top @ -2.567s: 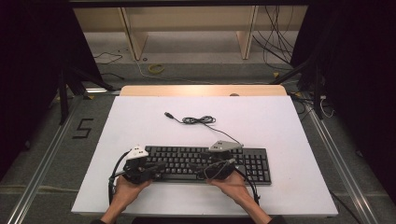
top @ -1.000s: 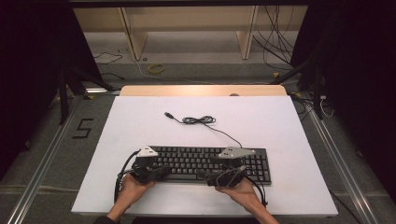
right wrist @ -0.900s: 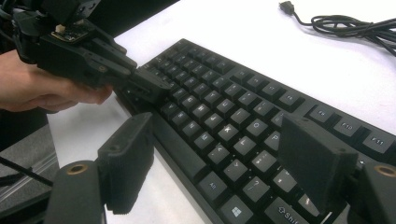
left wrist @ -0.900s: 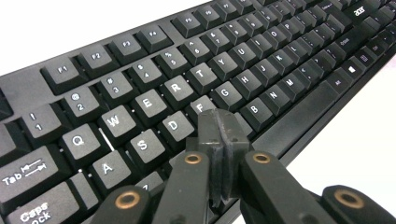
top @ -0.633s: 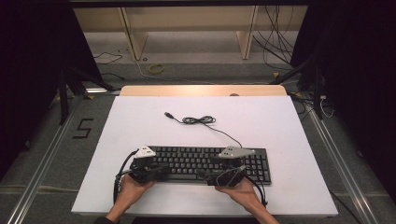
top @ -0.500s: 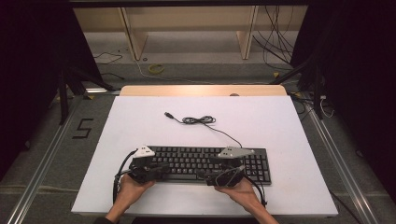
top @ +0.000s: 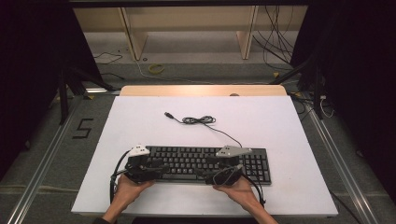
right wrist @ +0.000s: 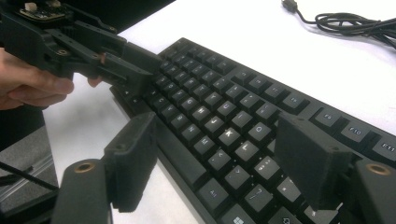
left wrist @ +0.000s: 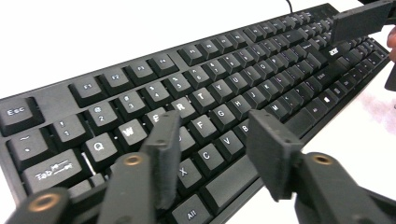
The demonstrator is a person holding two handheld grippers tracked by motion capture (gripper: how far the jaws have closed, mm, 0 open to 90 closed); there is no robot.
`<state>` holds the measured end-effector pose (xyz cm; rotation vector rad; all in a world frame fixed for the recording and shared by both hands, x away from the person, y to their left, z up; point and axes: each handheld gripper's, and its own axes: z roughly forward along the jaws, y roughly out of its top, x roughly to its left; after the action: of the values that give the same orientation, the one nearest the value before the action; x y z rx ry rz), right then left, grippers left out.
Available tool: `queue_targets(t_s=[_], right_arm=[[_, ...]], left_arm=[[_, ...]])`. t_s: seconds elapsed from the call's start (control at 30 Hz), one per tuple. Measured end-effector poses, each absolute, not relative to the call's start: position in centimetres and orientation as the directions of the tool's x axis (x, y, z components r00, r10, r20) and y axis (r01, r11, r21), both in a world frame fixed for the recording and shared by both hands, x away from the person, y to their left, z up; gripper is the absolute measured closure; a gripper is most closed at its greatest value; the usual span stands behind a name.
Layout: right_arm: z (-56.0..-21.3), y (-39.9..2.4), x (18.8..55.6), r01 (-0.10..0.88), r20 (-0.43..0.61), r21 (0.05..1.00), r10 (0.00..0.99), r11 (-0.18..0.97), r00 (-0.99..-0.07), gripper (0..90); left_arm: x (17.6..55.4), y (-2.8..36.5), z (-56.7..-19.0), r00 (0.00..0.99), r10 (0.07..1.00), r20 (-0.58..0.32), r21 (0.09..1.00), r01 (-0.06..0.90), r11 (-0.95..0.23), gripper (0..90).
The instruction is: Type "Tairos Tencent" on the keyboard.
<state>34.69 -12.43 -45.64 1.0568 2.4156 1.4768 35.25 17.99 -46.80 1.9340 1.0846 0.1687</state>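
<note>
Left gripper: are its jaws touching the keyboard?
Cannot tell. In the left gripper view, the left gripper has opened jaws over the keyboard, hiding any contact.

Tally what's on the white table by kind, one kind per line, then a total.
Keyboard: 1
Cable, running from the keyboard: 1
Grippers, left gripper and right gripper, both over the keyboard's near edge: 2
Total: 4
</note>
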Motion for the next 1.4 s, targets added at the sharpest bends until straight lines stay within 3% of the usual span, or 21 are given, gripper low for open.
queue_targets(t_s=[0.37,0.67,1.07,1.2,1.23,1.4], right_arm=[[-45.8,-12.1,34.7,0.502,0.248,0.816,0.612,0.286,-0.751,30.9],[-45.8,-12.0,34.6,0.497,0.248,0.819,0.605,0.286,-0.757,29.8],[-45.7,-11.9,34.4,0.498,0.251,0.818,0.6,0.288,-0.759,29.7],[-45.7,-11.9,34.4,0.498,0.252,0.818,0.598,0.288,-0.76,29.7],[-45.7,-11.9,34.3,0.498,0.253,0.818,0.598,0.288,-0.761,29.7],[-45.7,-11.9,34.3,0.498,0.253,0.819,0.598,0.287,-0.76,29.7]], left_arm=[[35.4,18.7,-46.3,0.58,0.756,-0.302,0.768,0.618,-0.167,36.5],[36.0,19.0,-45.9,0.567,0.769,-0.296,0.779,0.609,-0.149,33.5],[37.2,18.9,-45.6,0.544,0.791,-0.278,0.771,0.618,-0.154,48.8],[37.7,18.8,-45.8,0.54,0.798,-0.267,0.762,0.625,-0.168,56.7],[37.7,18.8,-45.8,0.538,0.8,-0.266,0.759,0.629,-0.17,62.8],[38.2,18.5,-46.3,0.547,0.801,-0.242,0.744,0.635,-0.209,76.1]])
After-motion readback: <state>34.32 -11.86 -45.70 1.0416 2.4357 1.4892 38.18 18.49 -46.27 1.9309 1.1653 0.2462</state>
